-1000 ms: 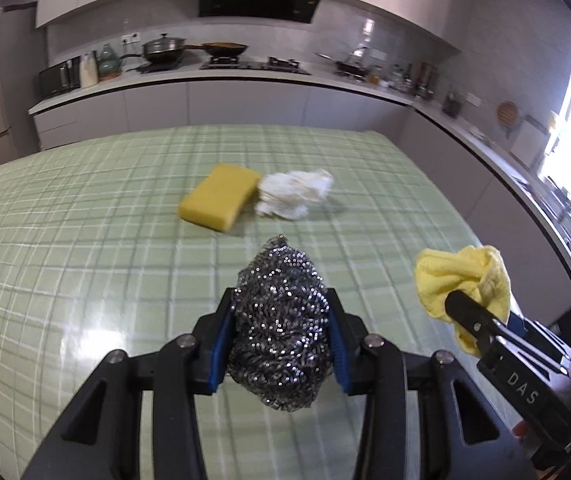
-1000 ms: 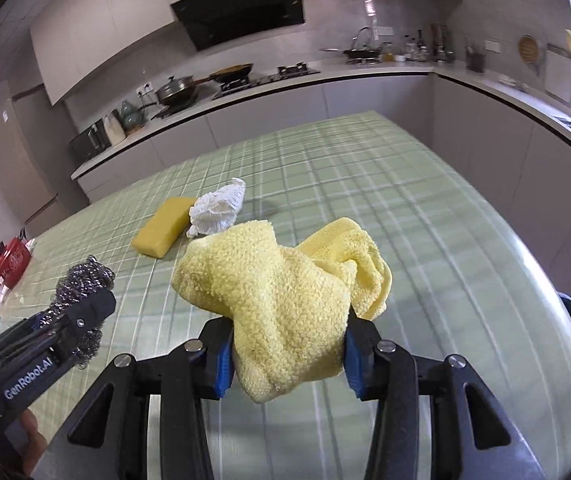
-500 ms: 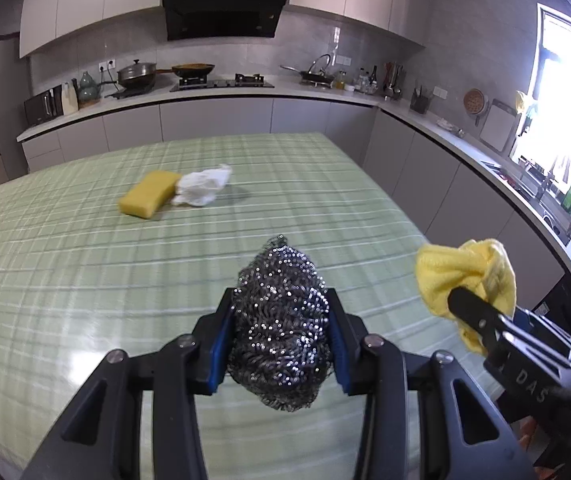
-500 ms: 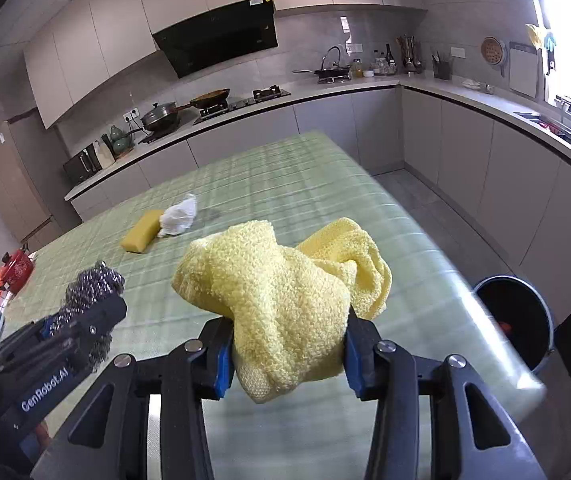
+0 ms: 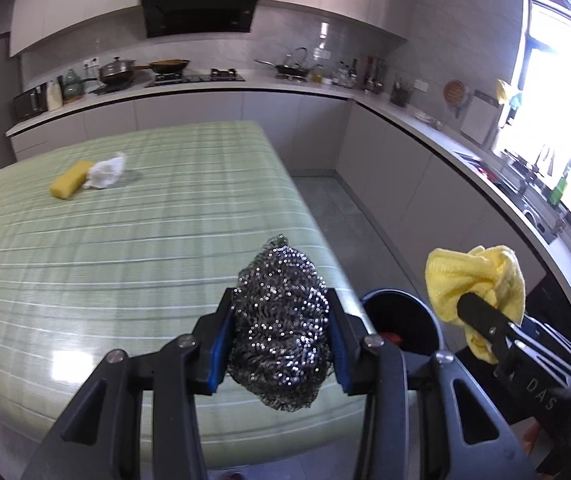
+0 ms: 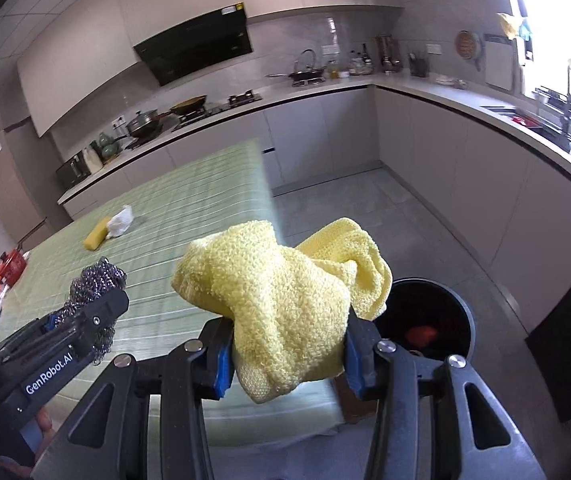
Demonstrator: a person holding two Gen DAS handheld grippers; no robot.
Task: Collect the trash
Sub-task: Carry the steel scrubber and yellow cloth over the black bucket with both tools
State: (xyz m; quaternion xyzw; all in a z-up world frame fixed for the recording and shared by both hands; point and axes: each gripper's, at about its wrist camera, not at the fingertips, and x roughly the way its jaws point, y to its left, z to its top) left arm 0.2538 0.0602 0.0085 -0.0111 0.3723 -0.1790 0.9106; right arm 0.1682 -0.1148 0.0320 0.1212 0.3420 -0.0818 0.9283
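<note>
My left gripper (image 5: 281, 340) is shut on a steel wool scourer (image 5: 281, 320), held over the near right corner of the green checked table (image 5: 125, 248). My right gripper (image 6: 285, 356) is shut on a crumpled yellow cloth (image 6: 285, 300); the same cloth (image 5: 473, 280) shows at the right in the left wrist view. A dark round bin (image 6: 429, 320) stands on the floor just beyond the table's corner, with something red inside; the bin (image 5: 401, 320) lies between the two grippers. A yellow sponge (image 5: 69, 186) and a crumpled white tissue (image 5: 105, 172) lie together far back on the table.
Grey kitchen counters (image 5: 425, 128) run along the back and right walls, with pans and a hob. Grey floor (image 6: 365, 208) lies between table and counters. Red and blue packets (image 6: 9, 268) sit at the table's far left. A bright window (image 5: 557, 92) is on the right.
Both grippers have drawn back and to the right from the table's middle to its corner, each keeping its load. The sponge and tissue look farther off, and the bin has come into view.
</note>
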